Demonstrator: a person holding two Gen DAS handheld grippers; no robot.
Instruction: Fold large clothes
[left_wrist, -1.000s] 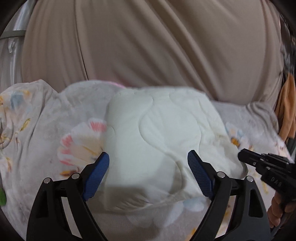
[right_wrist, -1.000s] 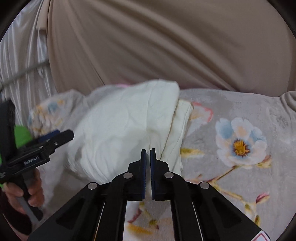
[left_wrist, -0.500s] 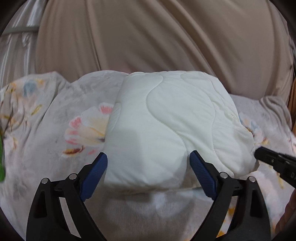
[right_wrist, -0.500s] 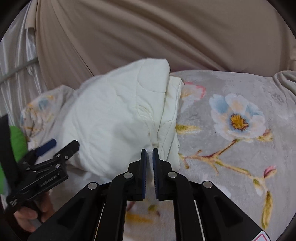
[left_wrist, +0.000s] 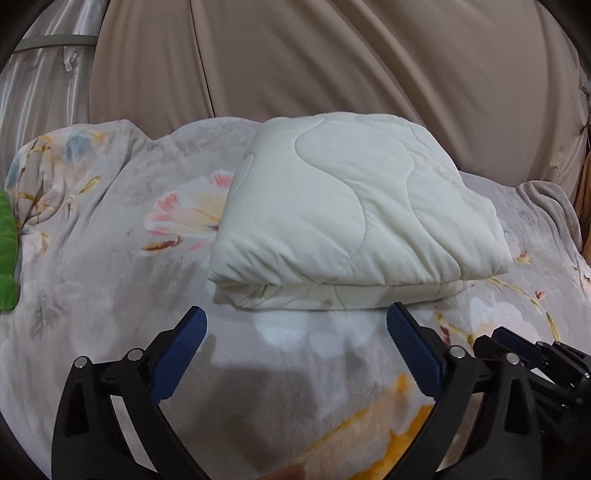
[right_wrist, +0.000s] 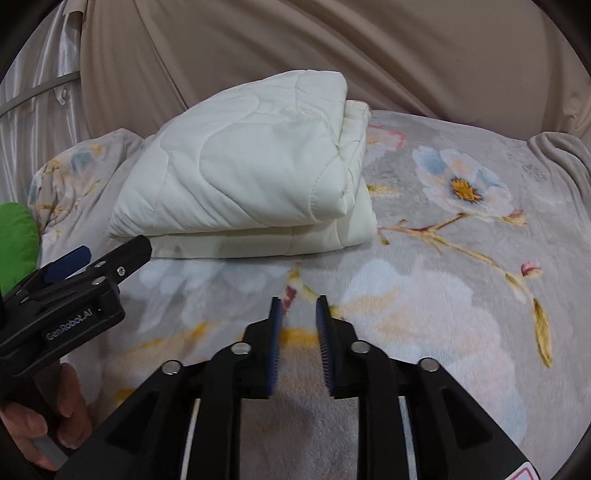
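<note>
A cream quilted cover (left_wrist: 343, 218) lies folded into a thick rectangle on the floral blanket (left_wrist: 92, 258); the right wrist view shows the same quilted cover (right_wrist: 251, 184) from its right side, layers stacked. My left gripper (left_wrist: 295, 325) hangs just short of the fold's near edge, its jaws still opening wide, nothing between them. Further back from the bundle, my right gripper (right_wrist: 298, 314) has its jaws opening a narrow way over bare floral blanket (right_wrist: 461, 295), holding nothing. The left gripper (right_wrist: 96, 258) also shows at the left of the right wrist view, held by a hand (right_wrist: 44, 424).
Beige curtain (left_wrist: 332, 66) hangs right behind the bed. A green item (left_wrist: 7, 251) lies at the far left edge. A pale satin drape (left_wrist: 40, 88) is at upper left. Blanket folds rise at the right end (right_wrist: 554, 155).
Both grippers have drawn back and down from the folded cover, which now lies flat and free. The right jaws have parted from shut; the left jaws have widened a little.
</note>
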